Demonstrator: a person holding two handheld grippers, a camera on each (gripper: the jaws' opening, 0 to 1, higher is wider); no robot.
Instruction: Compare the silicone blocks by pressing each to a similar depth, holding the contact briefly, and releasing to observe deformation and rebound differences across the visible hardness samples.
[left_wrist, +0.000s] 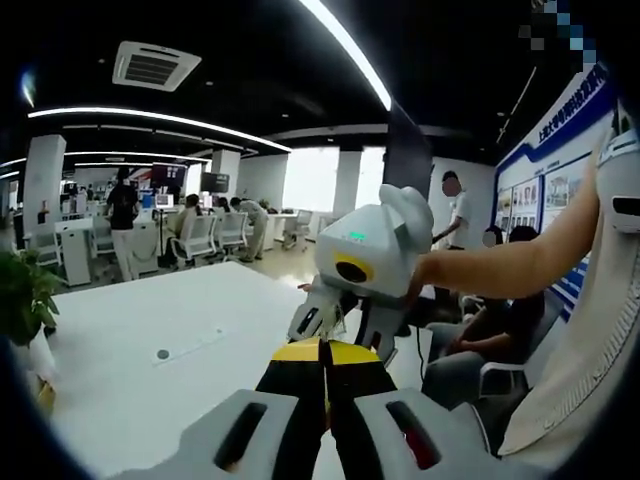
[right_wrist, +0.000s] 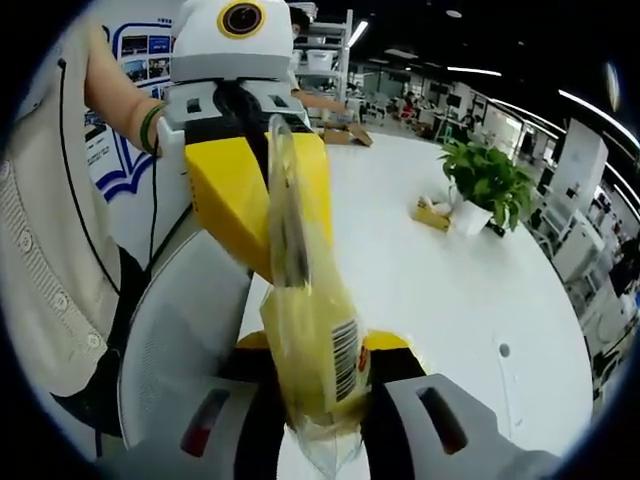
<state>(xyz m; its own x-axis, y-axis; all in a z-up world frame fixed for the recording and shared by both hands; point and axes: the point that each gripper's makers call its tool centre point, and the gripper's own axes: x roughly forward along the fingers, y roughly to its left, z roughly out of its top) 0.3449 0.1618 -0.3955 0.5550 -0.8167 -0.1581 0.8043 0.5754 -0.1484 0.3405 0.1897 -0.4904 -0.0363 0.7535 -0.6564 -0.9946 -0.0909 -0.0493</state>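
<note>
We hold a yellow silicone block in a clear bag (right_wrist: 315, 340) between the right tongs (right_wrist: 325, 400), which pinch its lower end. The left tongs (right_wrist: 255, 190), seen ahead in the right gripper view, also touch its upper part. In the left gripper view the left tongs (left_wrist: 322, 375) seem pressed together, yet we cannot tell what they hold.

The block stands above the white desk (right_wrist: 450, 280), its long axis running away from the right tongs towards the left tongs. We judge that the smooth bag may slip, or that uneven pressing may twist the block and spoil the comparison.
</note>
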